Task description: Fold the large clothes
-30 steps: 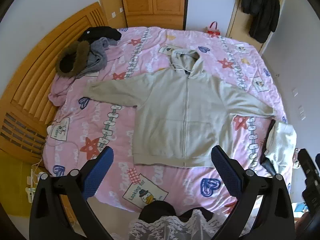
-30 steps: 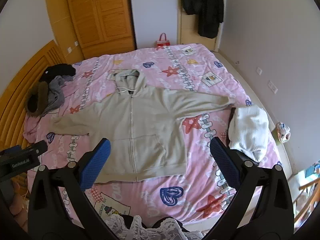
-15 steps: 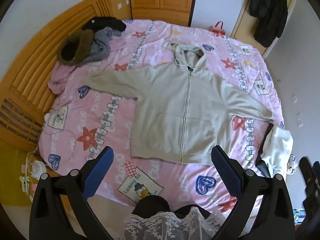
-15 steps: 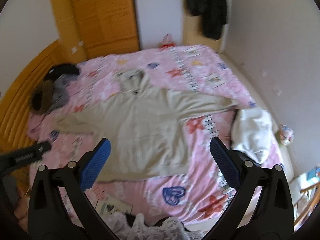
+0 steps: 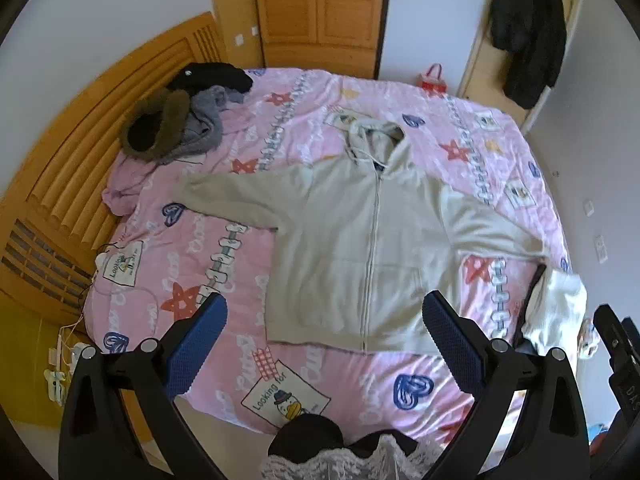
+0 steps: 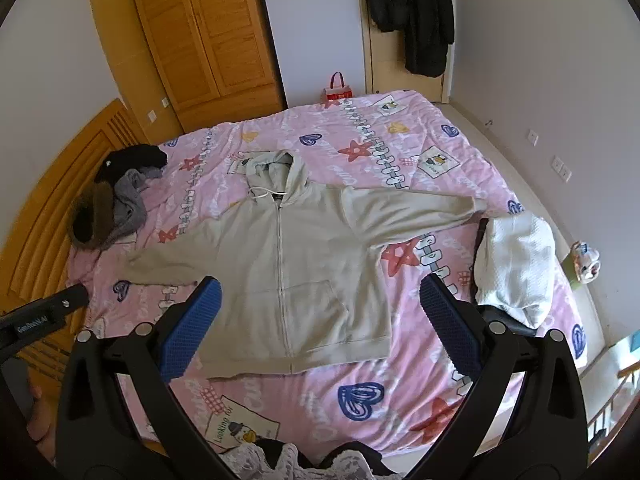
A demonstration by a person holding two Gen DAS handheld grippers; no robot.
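Left wrist view: beige hoodie (image 5: 360,248) lies flat, zipped, sleeves spread, centred on the pink bedspread (image 5: 224,240), hem near the bed's near edge, while left gripper (image 5: 324,344) and right gripper (image 6: 316,320) hover wide open, holding nothing, above the bed.

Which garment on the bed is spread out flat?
The beige hoodie, sleeves out; the white garment and the dark pile lie bunched.
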